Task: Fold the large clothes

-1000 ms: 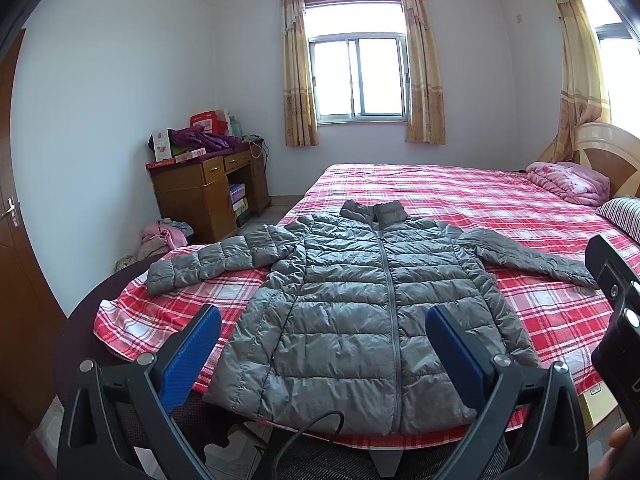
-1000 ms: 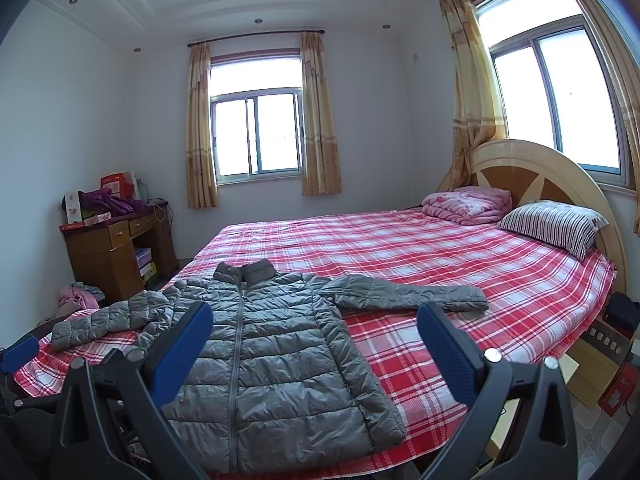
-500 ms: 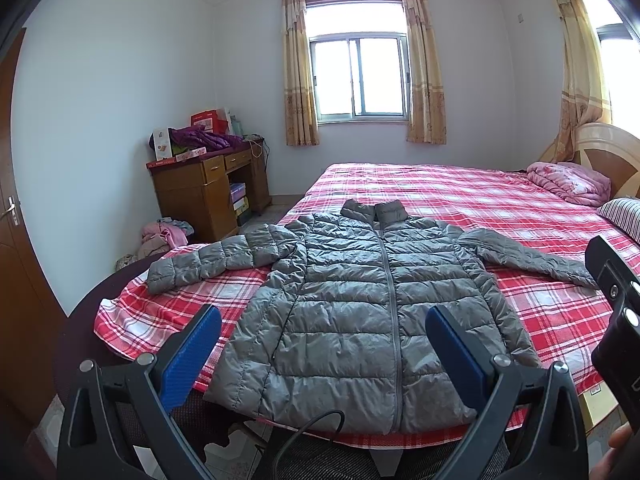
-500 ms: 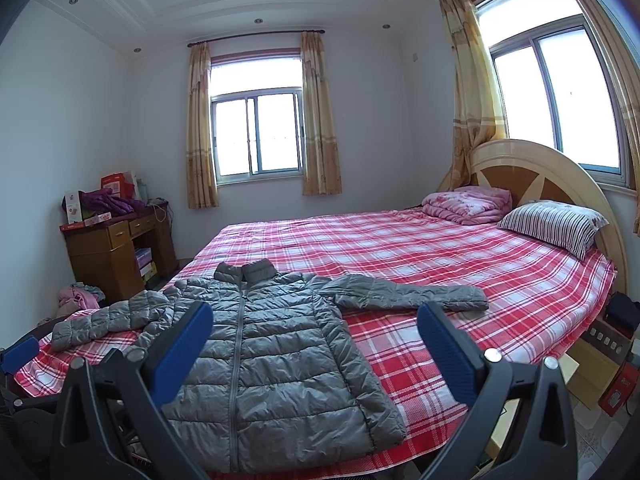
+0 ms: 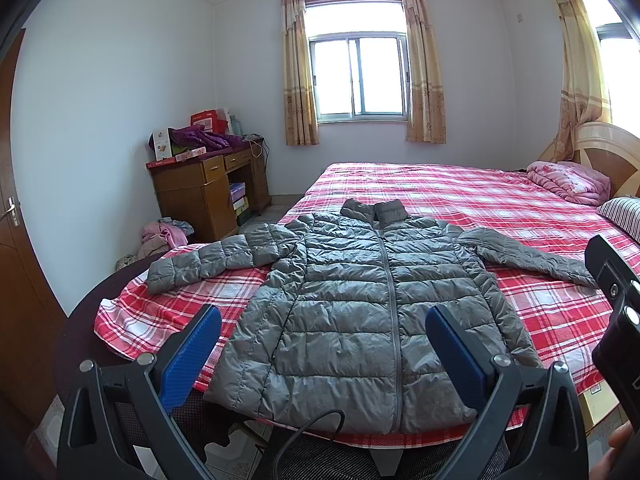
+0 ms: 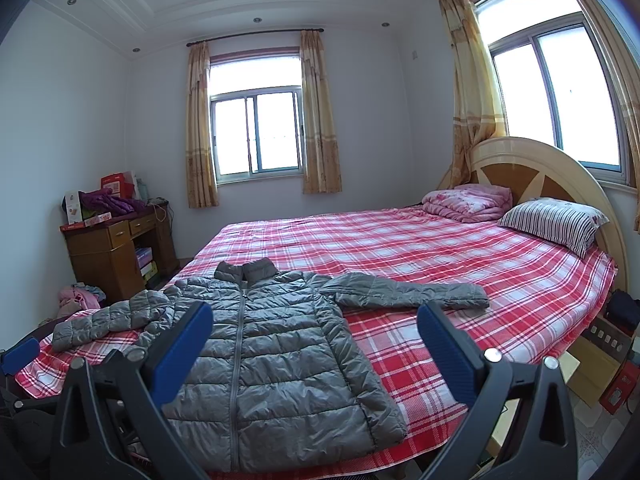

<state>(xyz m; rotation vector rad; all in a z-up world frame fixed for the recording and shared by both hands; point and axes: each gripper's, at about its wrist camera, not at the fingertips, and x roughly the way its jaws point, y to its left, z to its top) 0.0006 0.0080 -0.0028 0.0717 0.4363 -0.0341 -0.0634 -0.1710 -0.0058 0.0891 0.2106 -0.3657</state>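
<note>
A grey quilted puffer jacket [image 5: 360,304] [image 6: 264,352] lies flat and zipped on the red plaid bed [image 5: 460,196] [image 6: 420,256], collar away from me and both sleeves spread out sideways. Its hem hangs at the bed's near edge. My left gripper [image 5: 322,350] hovers open in front of the hem, blue pads wide apart and touching nothing. To the right, my right gripper [image 6: 314,346] is also open and empty, above the jacket's lower right side. Its black body [image 5: 616,320] shows at the right edge of the left wrist view.
A wooden desk [image 5: 200,196] piled with boxes and purple cloth stands at the left wall, with a heap of clothes [image 5: 164,236] on the floor beside it. A pink folded quilt [image 6: 468,202] and striped pillow [image 6: 552,224] lie by the headboard [image 6: 540,168]. A brown door [image 5: 16,240] is far left.
</note>
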